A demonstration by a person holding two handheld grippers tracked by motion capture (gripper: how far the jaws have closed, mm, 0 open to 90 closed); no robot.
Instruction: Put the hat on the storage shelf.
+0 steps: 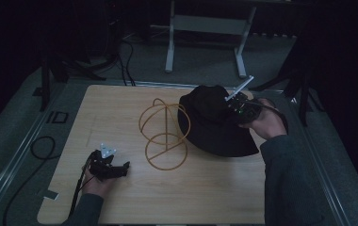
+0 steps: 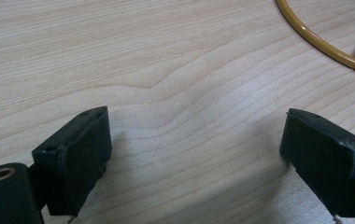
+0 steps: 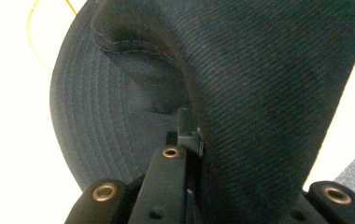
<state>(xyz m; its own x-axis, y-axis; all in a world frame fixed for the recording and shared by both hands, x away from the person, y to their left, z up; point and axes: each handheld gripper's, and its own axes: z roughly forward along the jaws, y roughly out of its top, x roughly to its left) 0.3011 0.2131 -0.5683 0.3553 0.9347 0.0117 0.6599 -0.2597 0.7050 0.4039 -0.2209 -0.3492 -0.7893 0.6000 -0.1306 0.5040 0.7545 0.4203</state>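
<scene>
The right hand-held gripper (image 1: 236, 104) pinches the crown fabric of the black hat (image 1: 215, 123), lifting it beside the gold wire stand (image 1: 164, 134), likely to seat it there. The left hand-held gripper (image 1: 120, 169) rests spread on the wooden surface (image 1: 120, 117), clear of the stand.

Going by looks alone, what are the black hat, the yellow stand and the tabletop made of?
Black hat: woven fabric, probably cotton twill, matte; diagonal weave and rows of brim stitching show. The right tongs are shut on it. Yellow stand: thin rod bent into rings, likely painted or coated metal wire with a slight gloss. Tabletop: light wood or wood-look laminate, with visible grain; which one is unclear.
</scene>
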